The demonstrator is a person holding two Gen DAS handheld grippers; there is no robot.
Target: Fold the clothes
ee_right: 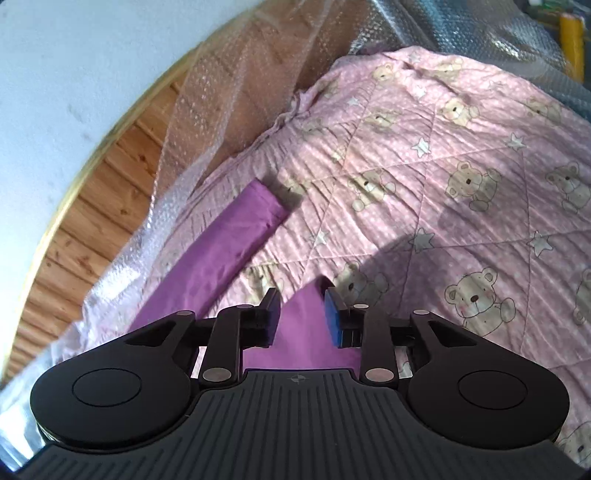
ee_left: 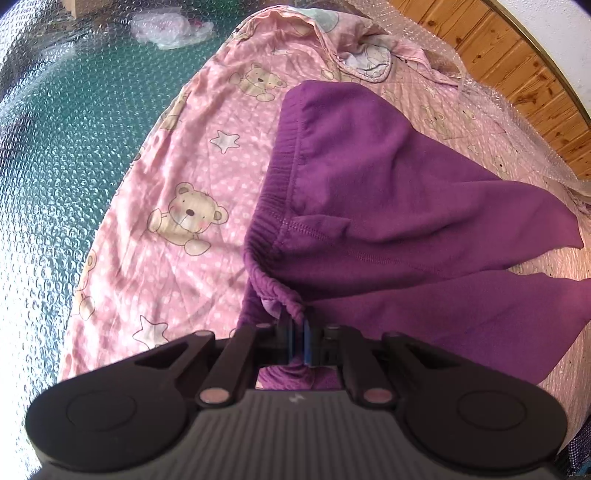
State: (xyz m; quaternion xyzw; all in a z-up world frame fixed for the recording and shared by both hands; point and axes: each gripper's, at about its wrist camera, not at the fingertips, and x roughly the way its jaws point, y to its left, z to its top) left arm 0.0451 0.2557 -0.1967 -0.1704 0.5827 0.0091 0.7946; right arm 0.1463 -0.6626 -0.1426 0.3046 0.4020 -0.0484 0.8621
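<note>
Purple trousers [ee_left: 369,177] lie on a pink teddy-bear quilt [ee_left: 177,155]. My left gripper [ee_left: 297,325] is shut on the gathered elastic waistband [ee_left: 275,206] at its near end and lifts it slightly. In the right wrist view two purple trouser legs show: one [ee_right: 221,243] runs away to the upper left, the other [ee_right: 303,328] lies under my right gripper [ee_right: 301,314]. The right gripper is open, with the leg's end between its blue pads [ee_right: 332,317], which do not clamp it.
The quilt [ee_right: 443,166] covers a bed. Bubble wrap [ee_right: 207,110] and a wooden panel [ee_right: 92,206] run along the wall side. A green bubble-wrapped surface [ee_left: 74,129] and a crumpled plastic bag [ee_left: 170,27] lie beyond the quilt's other edge.
</note>
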